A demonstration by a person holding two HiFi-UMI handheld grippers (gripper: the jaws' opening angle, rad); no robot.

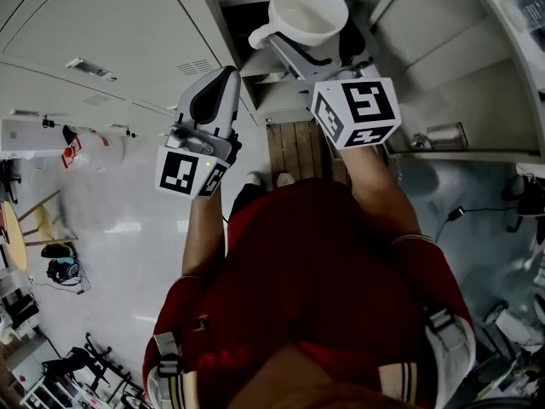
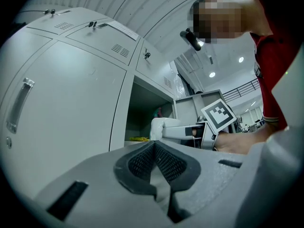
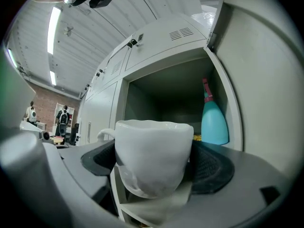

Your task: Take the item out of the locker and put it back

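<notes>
Cup (image 1: pixel 306 11) clenched in right gripper (image 3: pixel 154 164); slick rounded wall may slip. Teal bottle (image 3: pixel 214 122) in locker (image 3: pixel 166 56) risks knock. Left gripper (image 2: pixel 156 163) clenched, empty.

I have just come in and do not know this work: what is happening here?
A person in a red top holds a tool in each hand. The right tool grips a white ceramic cup in front of the open grey metal locker, where a teal plastic bottle stands. The left tool is shut and empty.
</notes>
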